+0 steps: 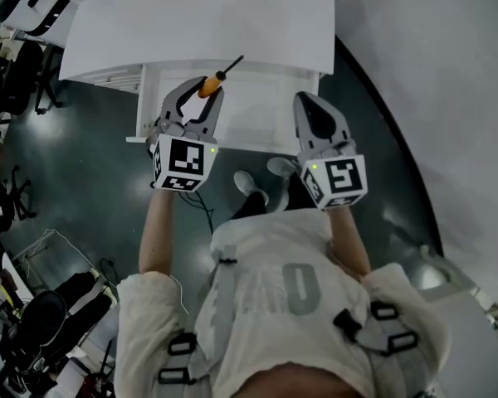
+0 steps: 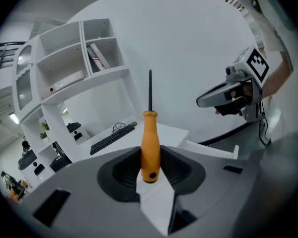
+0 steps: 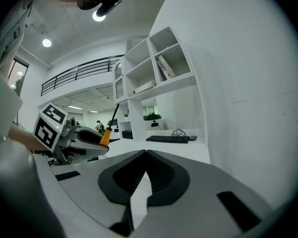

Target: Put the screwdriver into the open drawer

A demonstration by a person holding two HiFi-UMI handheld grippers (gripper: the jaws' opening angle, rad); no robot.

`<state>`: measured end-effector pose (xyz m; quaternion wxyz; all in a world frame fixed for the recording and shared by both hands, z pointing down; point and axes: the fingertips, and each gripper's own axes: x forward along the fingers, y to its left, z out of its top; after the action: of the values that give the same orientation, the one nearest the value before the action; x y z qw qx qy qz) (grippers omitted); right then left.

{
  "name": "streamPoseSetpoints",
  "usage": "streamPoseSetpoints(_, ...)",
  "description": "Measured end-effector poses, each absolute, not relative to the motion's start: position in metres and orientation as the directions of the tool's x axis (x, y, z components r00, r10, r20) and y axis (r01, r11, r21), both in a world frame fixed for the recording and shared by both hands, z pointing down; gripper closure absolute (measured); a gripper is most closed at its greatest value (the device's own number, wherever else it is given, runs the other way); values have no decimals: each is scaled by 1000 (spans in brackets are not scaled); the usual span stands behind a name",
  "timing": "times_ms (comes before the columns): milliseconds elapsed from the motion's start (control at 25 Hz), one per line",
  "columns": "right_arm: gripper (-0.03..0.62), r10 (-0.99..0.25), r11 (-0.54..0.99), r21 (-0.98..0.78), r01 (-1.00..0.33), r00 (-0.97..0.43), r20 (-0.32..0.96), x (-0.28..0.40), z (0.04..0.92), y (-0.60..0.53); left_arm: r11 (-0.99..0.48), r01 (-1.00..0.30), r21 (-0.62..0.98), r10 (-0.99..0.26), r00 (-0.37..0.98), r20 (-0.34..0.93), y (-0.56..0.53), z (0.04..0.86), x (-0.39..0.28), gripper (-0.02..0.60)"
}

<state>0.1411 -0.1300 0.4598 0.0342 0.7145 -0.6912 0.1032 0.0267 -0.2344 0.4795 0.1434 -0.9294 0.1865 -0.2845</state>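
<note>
Both grippers cover part of the open drawer point(image 1: 257, 110), whose pale floor is hard to read. Its front rim lies nearest the person, and the desk top point(image 1: 199, 23) lies beyond. The left gripper point(image 1: 197, 96) is clamped on the orange handle of the screwdriver point(image 1: 216, 80), above the drawer, shaft pointing far-right. The right gripper point(image 1: 312, 103), jaws together with nothing between them, hangs to the right.

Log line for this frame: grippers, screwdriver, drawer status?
left gripper: shut on orange-handled screwdriver | right gripper: shut, empty | open drawer: screwdriver held above it, not yet inside
</note>
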Motion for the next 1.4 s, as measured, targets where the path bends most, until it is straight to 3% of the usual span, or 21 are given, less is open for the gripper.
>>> streamPoseSetpoints(480,589,-945,-46,-111,-993,7,328,148,520,-116,-901,125,-415,-262,607,751,-248,619,37,460)
streamPoseSetpoints(1000,589,-902,-110,-158,-981,32,431,172,559,-103,-791,526,-312,-112,376,920,-235,742,42,462)
streamPoseSetpoints(1400,589,-876,-113,-159,-981,24,481,178,578,-100,-799,578,-166,-12,261,965,-229,785,39,466)
